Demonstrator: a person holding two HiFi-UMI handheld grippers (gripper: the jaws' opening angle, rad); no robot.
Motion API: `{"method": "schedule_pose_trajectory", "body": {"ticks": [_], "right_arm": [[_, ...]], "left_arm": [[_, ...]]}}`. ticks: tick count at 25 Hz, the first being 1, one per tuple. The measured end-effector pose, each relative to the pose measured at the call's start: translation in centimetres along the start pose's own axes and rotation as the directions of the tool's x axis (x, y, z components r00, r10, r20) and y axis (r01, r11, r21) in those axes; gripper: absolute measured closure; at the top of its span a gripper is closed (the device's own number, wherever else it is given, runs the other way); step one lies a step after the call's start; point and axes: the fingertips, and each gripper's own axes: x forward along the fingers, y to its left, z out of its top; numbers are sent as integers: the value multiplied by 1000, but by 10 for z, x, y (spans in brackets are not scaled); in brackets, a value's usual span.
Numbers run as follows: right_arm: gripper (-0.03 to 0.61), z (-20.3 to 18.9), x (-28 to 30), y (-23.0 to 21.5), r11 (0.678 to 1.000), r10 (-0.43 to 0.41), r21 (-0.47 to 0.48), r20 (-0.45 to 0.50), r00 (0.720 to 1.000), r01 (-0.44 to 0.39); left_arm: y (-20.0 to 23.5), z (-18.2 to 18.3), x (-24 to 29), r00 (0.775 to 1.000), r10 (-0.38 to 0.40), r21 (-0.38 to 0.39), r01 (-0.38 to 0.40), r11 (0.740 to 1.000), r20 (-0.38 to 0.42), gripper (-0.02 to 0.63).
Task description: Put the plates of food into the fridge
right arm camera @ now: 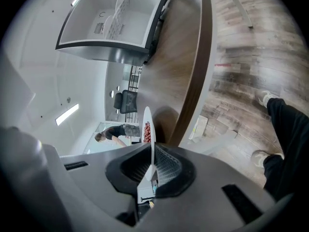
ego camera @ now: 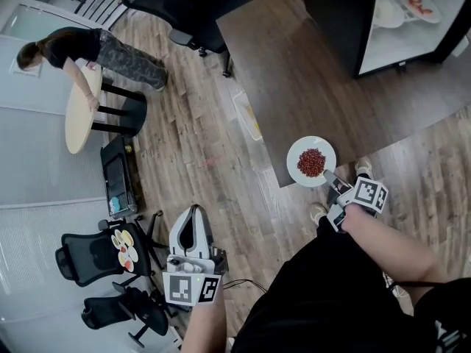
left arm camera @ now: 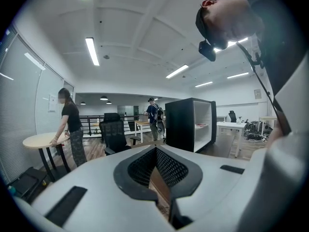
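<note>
The dark brown table (ego camera: pixel 294 65) is carrying the fridge (ego camera: pixel 412 20) at its far end and the plate of red food (ego camera: pixel 311 161) at its near corner, where the plate is hanging partly over the edge. The wooden floor (ego camera: pixel 199 160) is bearing a round pale table (ego camera: pixel 77 120), a flat pale packet (ego camera: pixel 248 116) just beside the dark table, and office chairs. One chair (ego camera: pixel 92 256) is holding a second plate (ego camera: pixel 124 248) on its seat.

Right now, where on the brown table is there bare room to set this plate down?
The brown table is bare from the plate at its near corner, held by the right hand-held gripper, up to the fridge. Crowded: the fridge shelf, already holding plates.
</note>
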Motion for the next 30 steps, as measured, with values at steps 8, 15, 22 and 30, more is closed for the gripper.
{"method": "schedule_pose_trajectory", "body": {"ticks": [8,15,22,30], "right_arm": [[563,29,-17,28,993,112,21,30,993,-112],[563,77,-45,51,986,162,18,79,984,-164],[563,126,-78,69,984,173,9,135,976,-176],[563,195,-104,85,981,195,-23,196,961,-194]], "left_arm": [[-19,12,19,999,-41,4,41,999,19,611],[-42,31,52,994,-96,9,95,995,58,611],[-61,51,80,988,-122,1,123,992,99,611],[-97,68,125,981,-154,-12,157,988,117,611]]}}
